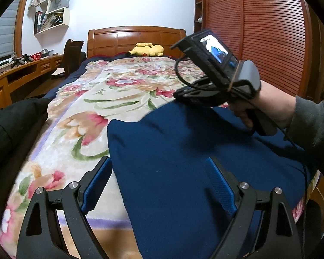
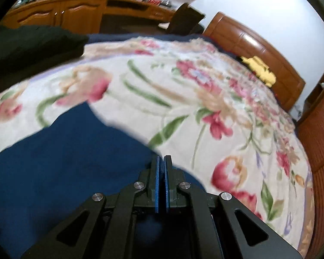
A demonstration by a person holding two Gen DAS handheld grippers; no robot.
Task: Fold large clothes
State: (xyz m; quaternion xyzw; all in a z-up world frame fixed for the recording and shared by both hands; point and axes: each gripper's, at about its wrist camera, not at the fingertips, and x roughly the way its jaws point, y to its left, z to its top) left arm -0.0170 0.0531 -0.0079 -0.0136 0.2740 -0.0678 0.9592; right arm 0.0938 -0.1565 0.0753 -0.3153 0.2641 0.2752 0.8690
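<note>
A dark blue garment (image 1: pixel 183 155) lies folded on the floral blanket at the near end of the bed; it also shows in the right wrist view (image 2: pixel 64 161). My left gripper (image 1: pixel 159 168) is open just above it, one finger over the garment's left edge, one over its middle. My right gripper (image 2: pixel 161 161) has its pads pressed together over the garment's far edge; I cannot see cloth between them. In the left wrist view the right gripper (image 1: pixel 179 93) hovers at the garment's far edge, held by a hand.
The floral blanket (image 1: pixel 110 90) covers the bed. A black garment (image 1: pixel 8 129) lies at the bed's left edge. A yellow plush toy (image 1: pixel 146 49) sits by the wooden headboard. A wooden desk and chair stand left; a slatted red wardrobe (image 1: pixel 259 32) stands right.
</note>
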